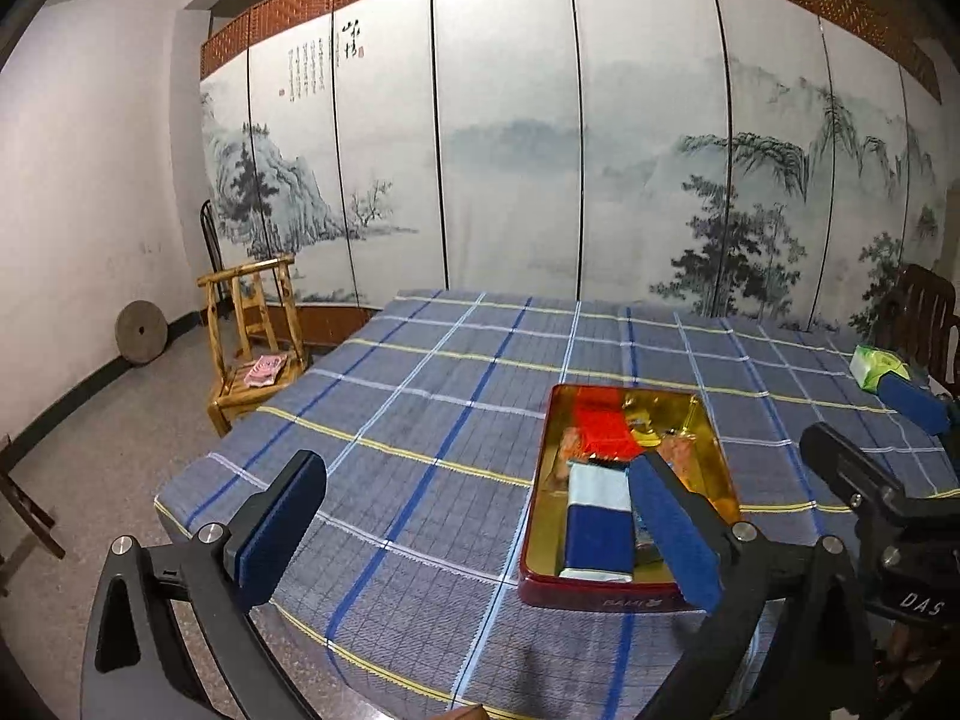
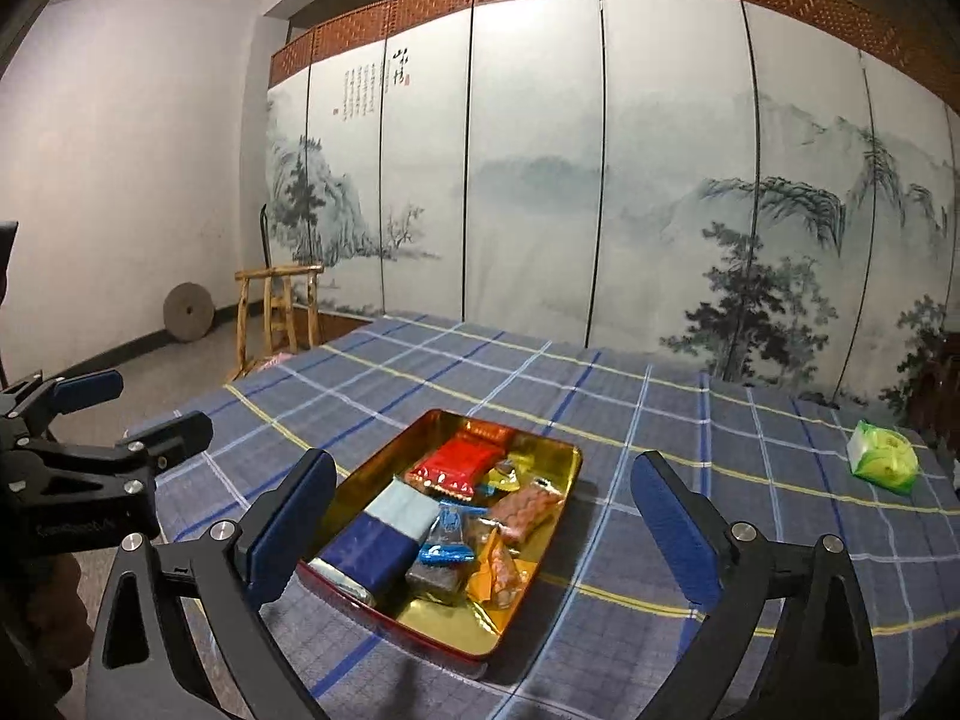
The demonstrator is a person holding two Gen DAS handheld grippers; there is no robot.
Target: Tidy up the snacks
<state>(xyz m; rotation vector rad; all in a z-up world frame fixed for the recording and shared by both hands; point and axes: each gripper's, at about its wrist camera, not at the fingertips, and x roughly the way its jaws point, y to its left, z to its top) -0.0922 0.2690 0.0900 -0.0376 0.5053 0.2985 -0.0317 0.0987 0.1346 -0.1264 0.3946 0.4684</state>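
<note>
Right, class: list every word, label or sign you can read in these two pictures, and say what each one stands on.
"DAS": white letters on the right gripper body, cut off at the picture edge.
"BAM…": pale lettering on the red tin front wall; the rest is blurred.
Calligraphy columns with red seals on the painted screen: too small to read.
Embossed word on the left gripper body: too dark to read.
Snack wrappers, green packet: print unreadable.

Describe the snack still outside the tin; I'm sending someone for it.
On the checked blue tablecloth, look right of the gold-lined tin, toward the far right edge. The green packet lies there alone, the only snack outside the tin.
</note>
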